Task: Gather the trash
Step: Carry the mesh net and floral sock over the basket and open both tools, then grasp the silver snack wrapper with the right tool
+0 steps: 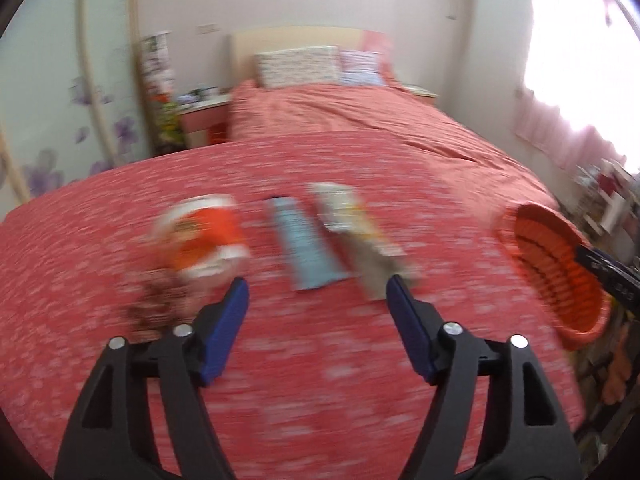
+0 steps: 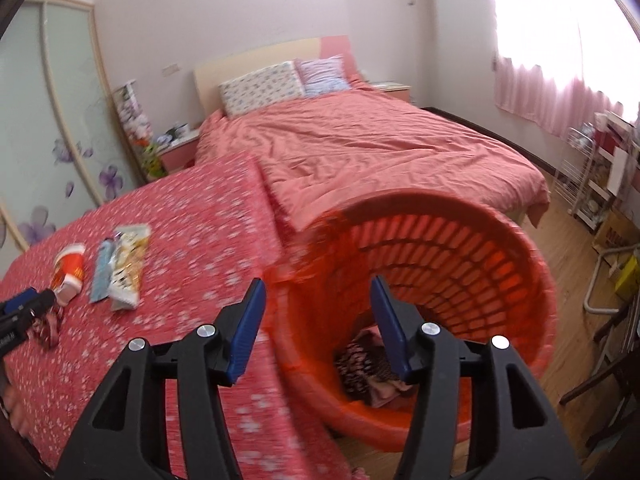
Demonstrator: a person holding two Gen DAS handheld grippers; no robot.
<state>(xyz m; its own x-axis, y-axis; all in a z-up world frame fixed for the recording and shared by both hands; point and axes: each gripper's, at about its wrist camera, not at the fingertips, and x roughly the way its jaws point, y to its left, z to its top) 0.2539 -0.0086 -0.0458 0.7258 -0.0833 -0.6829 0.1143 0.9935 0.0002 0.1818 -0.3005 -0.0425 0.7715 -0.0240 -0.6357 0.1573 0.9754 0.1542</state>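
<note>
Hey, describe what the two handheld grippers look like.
Both look alike. The left gripper and the right gripper each have black plastic arms with triangular cut-outs, round silver pivot bolts and two flat blue textured pads. No cables or sleeves show.

One orange-and-white cup point(image 2: 70, 270), two flat wrappers point(image 2: 126, 266), one dark crumpled wrapper point(image 2: 47, 326), one orange basket point(image 2: 460, 240), two pillows point(image 2: 262, 86).

Both wrist cameras tilt down across the red bedspread point(image 1: 320, 380); left sits close over it, right over the orange basket point(image 2: 520, 248), both showing the bed's headboard point(image 1: 296, 40).
</note>
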